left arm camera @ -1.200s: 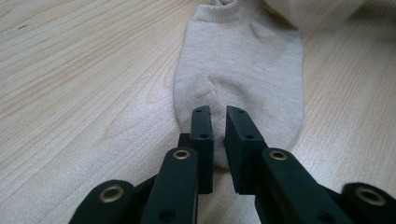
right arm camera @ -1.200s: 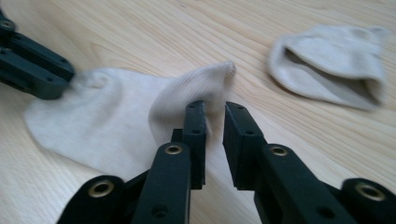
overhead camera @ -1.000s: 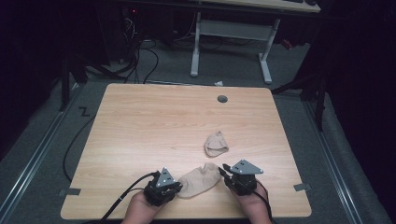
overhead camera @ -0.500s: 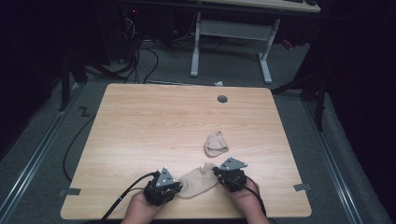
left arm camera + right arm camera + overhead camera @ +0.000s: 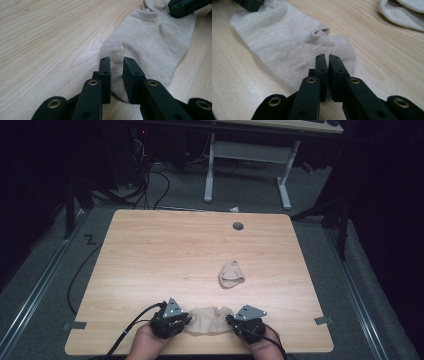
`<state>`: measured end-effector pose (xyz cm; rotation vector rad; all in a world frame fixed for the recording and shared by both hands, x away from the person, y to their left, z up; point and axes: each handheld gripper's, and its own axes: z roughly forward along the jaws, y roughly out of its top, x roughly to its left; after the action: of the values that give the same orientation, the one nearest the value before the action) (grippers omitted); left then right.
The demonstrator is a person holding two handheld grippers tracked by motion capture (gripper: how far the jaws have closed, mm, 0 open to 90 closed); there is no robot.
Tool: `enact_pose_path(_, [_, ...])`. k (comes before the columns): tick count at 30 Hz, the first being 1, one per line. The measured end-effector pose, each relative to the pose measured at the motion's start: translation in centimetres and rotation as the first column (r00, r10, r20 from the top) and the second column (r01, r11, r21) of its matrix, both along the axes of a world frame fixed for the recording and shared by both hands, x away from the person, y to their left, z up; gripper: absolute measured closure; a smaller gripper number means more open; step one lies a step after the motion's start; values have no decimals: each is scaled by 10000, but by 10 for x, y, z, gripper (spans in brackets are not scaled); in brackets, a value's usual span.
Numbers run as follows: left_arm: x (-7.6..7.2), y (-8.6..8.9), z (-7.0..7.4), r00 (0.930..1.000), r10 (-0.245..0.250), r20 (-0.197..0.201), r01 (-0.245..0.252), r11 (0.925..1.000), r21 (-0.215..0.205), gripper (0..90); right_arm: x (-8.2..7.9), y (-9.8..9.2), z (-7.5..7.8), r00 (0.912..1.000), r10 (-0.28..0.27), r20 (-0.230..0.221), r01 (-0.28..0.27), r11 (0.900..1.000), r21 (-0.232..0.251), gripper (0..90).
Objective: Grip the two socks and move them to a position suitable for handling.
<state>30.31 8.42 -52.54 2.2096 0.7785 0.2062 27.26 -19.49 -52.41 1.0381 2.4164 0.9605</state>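
Beige ribbed-cuff sock (image 5: 212, 319) lies flat on pale woodgrain table (image 5: 165, 255).

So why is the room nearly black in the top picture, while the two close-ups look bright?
High view: light falls on the table alone, the floor behind sinks into dark. Left gripper view: pale sheen on the wood, sock sharp, nearest jaw parts soft. Right gripper view: second sock slightly blurred at the corner.
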Motion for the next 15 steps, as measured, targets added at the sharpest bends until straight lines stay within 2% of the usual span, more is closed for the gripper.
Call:
enact_pose_path(2, [0, 1, 1, 10000, -21, -38, 21, 10000, 18, 762, -1, 1, 0, 10000, 40, 29, -40, 10000, 21, 842])
enact_pose_path(3, [0, 1, 2, 10000, -27, -26, 27, 10000, 18, 723, -3, 1, 1, 9999, 106, 34, -107, 9998, 179, 794])
enact_pose_path(6, [1, 7, 7, 9998, 194, 79, -193, 9996, -226, 650, -1, 1, 4, 9993, -17, 368, -1, 9988, 481, 749])
enact_pose_path(9, [5, 18, 13, 9982, 529, 287, -514, 9973, -527, 614, 4, -3, 8, 9960, -333, 831, 286, 9980, 567, 706])
enact_pose_path(12, [8, 25, 15, 9961, 788, 395, -760, 9948, -675, 590, 16, -10, 11, 9911, -812, 1060, 747, 9951, 641, 702])
enact_pose_path(13, [10, 30, 16, 9934, 1000, 558, -957, 9927, -739, 577, 22, -13, 13, 9884, -1027, 1121, 956, 9932, 672, 700])
enact_pose_path(15, [11, 31, 17, 9918, 1102, 649, -1055, 9918, -717, 553, 36, -18, 17, 9833, -1424, 1134, 1336, 9877, 818, 683])
